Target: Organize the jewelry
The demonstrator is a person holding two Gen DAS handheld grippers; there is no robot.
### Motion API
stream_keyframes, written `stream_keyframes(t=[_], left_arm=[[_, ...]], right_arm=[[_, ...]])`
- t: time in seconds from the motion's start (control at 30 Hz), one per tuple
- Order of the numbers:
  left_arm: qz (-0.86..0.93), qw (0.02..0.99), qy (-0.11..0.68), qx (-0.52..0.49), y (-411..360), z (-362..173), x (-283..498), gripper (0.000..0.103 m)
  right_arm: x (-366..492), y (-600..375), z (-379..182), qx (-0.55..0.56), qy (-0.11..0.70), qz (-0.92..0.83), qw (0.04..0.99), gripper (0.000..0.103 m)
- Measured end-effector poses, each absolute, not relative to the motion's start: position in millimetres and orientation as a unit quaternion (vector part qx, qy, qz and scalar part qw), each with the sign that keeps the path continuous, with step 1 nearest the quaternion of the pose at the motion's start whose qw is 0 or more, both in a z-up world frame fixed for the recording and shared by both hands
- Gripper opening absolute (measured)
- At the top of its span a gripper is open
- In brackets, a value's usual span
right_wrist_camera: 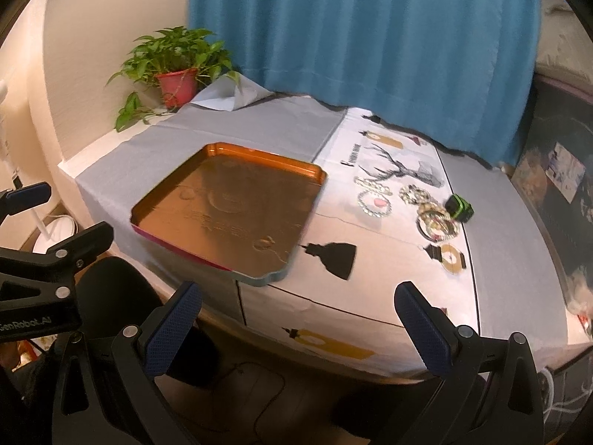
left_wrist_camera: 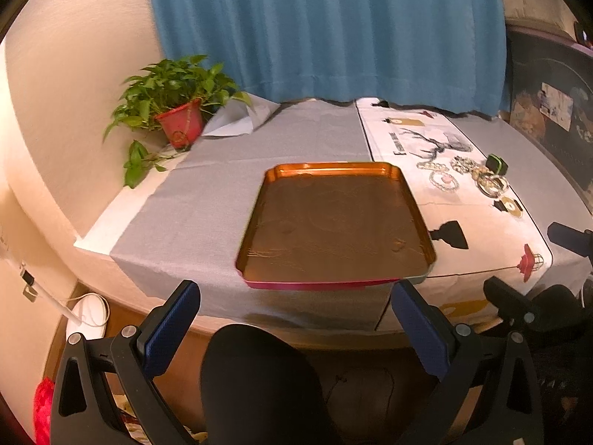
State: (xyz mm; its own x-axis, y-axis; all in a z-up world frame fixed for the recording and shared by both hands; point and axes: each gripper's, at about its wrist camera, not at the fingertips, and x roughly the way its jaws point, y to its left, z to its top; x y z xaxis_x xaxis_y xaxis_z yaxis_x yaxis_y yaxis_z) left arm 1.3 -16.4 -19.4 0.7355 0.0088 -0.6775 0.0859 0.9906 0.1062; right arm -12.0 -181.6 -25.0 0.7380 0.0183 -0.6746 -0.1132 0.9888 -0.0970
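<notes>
While both claws, left (left_wrist_camera: 294, 328) and right (right_wrist_camera: 296, 328), gape empty, nothing is sorted: tray (left_wrist_camera: 335, 222) ahead bare, jewelry (right_wrist_camera: 411, 204) beyond, right.

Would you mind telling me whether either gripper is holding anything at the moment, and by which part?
Nothing is held: the left gripper and right gripper are both open and short of the table.

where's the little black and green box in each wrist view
Left wrist: the black and green box sits far right, mid-height, on the printed cloth just behind the jewelry pile.
Right wrist: the box lies right of centre, at the right edge of the jewelry.
Shared landmark: the orange tray, left of the box in both views.
</notes>
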Motion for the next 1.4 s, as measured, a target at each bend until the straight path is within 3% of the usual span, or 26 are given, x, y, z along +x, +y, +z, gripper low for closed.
stream_keyframes(t=[0.37,0.77,1.1,1.4], left_arm=[[-0.074,0.911,0.390,0.112,-76.0,-24.0,36.1,0.103],[-0.148,0.893,0.399,0.144,-213.4,-32.5,147.1,0.103],[-0.154,0.872,0.439,0.152,-273.5,-88.4,234.7,0.103],[-0.155,0.862,0.461,0.144,-280.4,-116.7,260.8,0.103]], right_arm=[[4.1,-280.9,-46.3,0.014,0.375,-0.045,0.926,0.103],[83.8,-412.6,-57.3,0.109,0.339,-0.138,0.924,0.103],[172.6,-454.2,-103.4,0.074,0.392,-0.166,0.902,0.103],[162.3,-479.0,-118.0,0.047,0.411,-0.218,0.884,0.103]])
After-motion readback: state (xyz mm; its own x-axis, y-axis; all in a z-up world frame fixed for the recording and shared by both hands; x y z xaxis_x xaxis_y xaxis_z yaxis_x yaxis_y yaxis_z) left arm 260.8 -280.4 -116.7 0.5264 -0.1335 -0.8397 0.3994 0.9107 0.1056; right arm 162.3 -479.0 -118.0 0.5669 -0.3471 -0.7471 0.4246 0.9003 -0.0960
